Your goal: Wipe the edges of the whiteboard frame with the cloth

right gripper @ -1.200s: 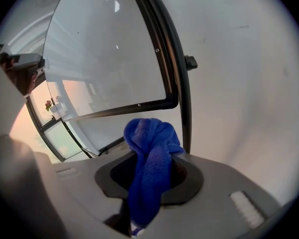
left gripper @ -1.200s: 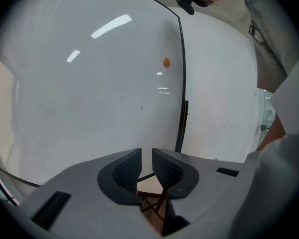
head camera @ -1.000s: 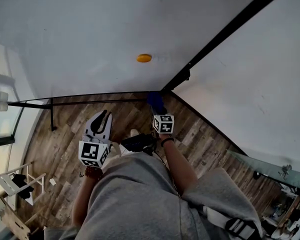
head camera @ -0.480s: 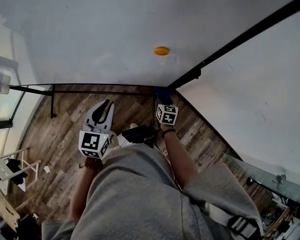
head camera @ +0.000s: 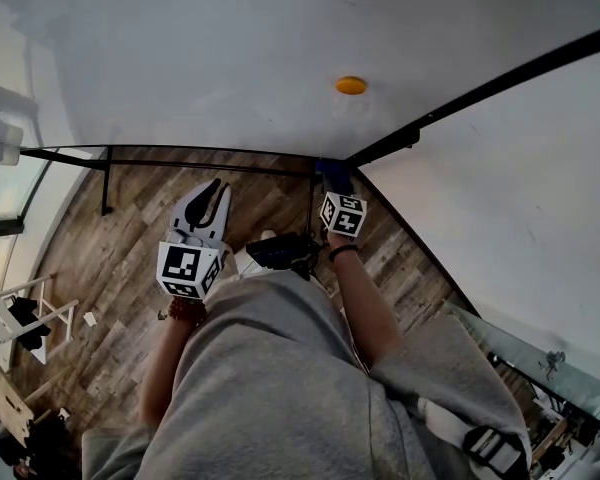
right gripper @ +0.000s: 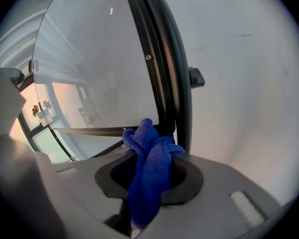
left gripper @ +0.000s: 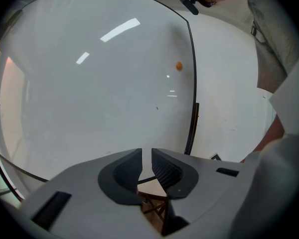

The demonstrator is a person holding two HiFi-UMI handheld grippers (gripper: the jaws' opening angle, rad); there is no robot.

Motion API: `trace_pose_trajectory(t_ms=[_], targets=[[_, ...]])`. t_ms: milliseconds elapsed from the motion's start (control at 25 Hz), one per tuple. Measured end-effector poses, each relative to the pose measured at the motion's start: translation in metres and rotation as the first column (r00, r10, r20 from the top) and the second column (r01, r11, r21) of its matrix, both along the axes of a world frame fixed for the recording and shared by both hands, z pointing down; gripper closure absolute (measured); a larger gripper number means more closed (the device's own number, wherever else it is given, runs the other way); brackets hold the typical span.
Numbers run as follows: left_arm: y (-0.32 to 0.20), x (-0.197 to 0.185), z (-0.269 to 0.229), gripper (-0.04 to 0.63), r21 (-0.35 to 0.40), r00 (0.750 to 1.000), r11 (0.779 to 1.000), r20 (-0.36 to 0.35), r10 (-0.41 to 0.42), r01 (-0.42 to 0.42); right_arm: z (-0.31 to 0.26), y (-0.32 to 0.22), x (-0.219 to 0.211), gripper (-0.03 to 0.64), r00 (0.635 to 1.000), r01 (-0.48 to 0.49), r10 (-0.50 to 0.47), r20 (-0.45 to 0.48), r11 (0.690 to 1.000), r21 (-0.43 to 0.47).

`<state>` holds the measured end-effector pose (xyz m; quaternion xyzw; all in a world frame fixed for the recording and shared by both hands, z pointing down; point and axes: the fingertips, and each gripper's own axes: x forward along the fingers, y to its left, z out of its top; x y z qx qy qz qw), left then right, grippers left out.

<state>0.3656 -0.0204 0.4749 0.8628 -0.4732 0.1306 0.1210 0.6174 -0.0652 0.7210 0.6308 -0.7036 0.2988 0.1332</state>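
The whiteboard [head camera: 210, 58] fills the top of the head view, bounded by a black frame [head camera: 480, 89] along its right side and bottom. My right gripper [head camera: 333, 190] is shut on a blue cloth [head camera: 331, 174], which sits at the frame's lower right corner. In the right gripper view the bunched cloth [right gripper: 149, 168] rises from between the jaws of the right gripper [right gripper: 150, 156], right up against the black frame bar [right gripper: 162, 68]. My left gripper [head camera: 211, 188] hangs to the left, lower down and off the board. In its own view the left gripper [left gripper: 145, 164] is shut and holds nothing.
An orange magnet [head camera: 351, 85] sticks to the board above the corner. A black clip [right gripper: 196, 77] juts from the frame. Plain wall [head camera: 540, 198] lies right of the frame. Below are a wood floor [head camera: 110, 258], a white rack [head camera: 20, 318] at left and glass [head camera: 540, 358] at lower right.
The head view has swung, so the magnet and frame corner shift up and right. My right gripper with the cloth stays by the lower corner, a little higher. The left gripper barely moves.
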Motion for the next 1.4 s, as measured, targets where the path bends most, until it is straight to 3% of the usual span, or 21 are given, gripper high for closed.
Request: trace_pose_trajectory(t_ms=[1400], targets=[[-0.011,-0.030,0.008,0.529,-0.013,0.999,0.999,-0.019,-0.045,0.045,-0.008,-0.010,-0.052,0.502,0.992,0.116,-0.116,0.059,0.993,0.007]])
